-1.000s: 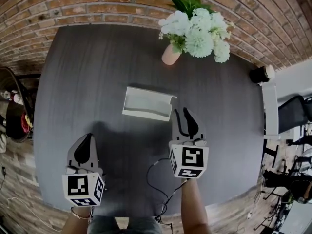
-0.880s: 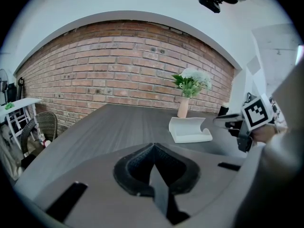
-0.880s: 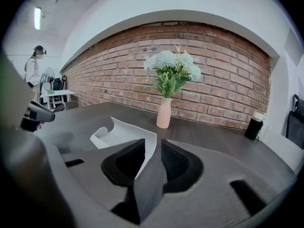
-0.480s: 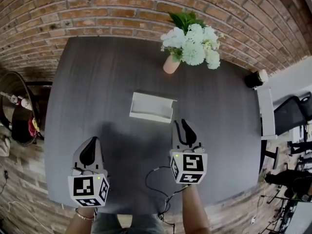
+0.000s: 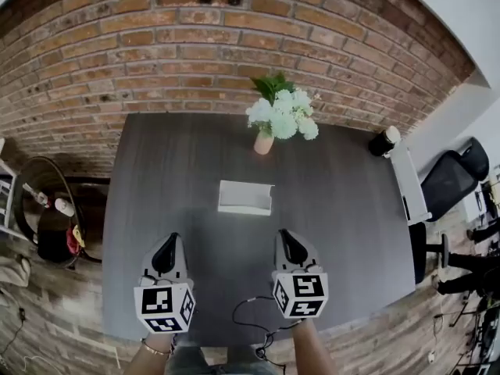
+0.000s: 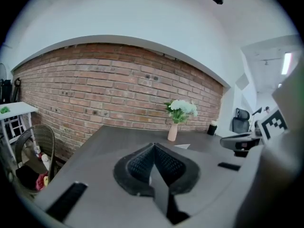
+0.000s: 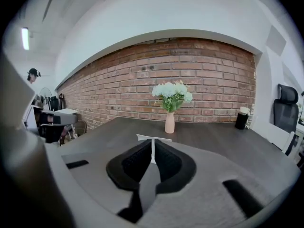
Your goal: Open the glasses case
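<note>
Brick wall (image 5: 234, 45) backs a dark wood-grain table (image 5: 156, 178), where a person holds two grippers low over the near edge. The left gripper (image 5: 167, 244) has its jaws pressed together on nothing. The right gripper (image 5: 287, 239) has just been closing its jaws, which now stand all but together, with nothing between them. Both point across the table at the case, well apart from it.

White flowers in a pink vase (image 5: 264, 141) stand toward the far edge. The white case (image 5: 245, 198) lies alone in the middle of the table, between vase and grippers. From above, its lid looks already raised along the far side, though the view is too small to be sure.

The case looks like a stiff, light shell with a smooth skin. On this slick top it would likely skid if pushed from one side only. The surer hold is probably one gripper pinching the base at a short end while the other takes the lid's front lip. A gentle squeeze should do; a hard one risks straining the hinge.
</note>
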Demonstrator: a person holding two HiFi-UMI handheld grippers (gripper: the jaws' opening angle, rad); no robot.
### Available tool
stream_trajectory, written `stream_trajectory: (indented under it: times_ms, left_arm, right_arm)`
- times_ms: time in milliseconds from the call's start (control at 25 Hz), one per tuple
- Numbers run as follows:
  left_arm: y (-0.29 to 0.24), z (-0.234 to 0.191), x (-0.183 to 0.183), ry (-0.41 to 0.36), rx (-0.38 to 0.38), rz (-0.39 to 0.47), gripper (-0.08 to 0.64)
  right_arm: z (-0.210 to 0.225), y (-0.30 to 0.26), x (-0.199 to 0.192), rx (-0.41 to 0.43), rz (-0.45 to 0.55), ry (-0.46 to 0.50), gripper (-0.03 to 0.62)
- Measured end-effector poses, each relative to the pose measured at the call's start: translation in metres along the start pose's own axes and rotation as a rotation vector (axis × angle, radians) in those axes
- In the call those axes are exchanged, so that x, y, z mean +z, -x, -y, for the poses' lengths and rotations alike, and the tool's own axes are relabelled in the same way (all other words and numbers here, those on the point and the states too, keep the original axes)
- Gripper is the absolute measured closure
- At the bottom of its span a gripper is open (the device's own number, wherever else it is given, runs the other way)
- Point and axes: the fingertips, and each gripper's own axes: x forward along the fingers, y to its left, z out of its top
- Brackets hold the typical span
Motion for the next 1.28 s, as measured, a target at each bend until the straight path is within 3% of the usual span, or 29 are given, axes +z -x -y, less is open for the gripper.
stream_trajectory:
  times_ms: [200,520,920,1280]
  left_arm:
    - [0.012,0.017,0.035,-0.007,-0.059,0.066,0.566]
    - [0.025,0.015,0.076,0.01,-0.07,0.137,0.566]
    - [0.025,0.016,0.087,-0.02,-0.083,0.15,0.566]
    - [0.018,0.019,0.09,-0.027,-0.077,0.151,0.566]
  right_arm:
    - [-0.005,0.038,0.021,-0.014,0.034,-0.046,0.588]
    - [0.01,0.083,0.044,-0.083,0.089,-0.074,0.589]
    - [0.026,0.092,0.057,-0.131,0.135,-0.1,0.589]
    - [0.028,0.086,0.058,-0.119,0.093,-0.053,0.591]
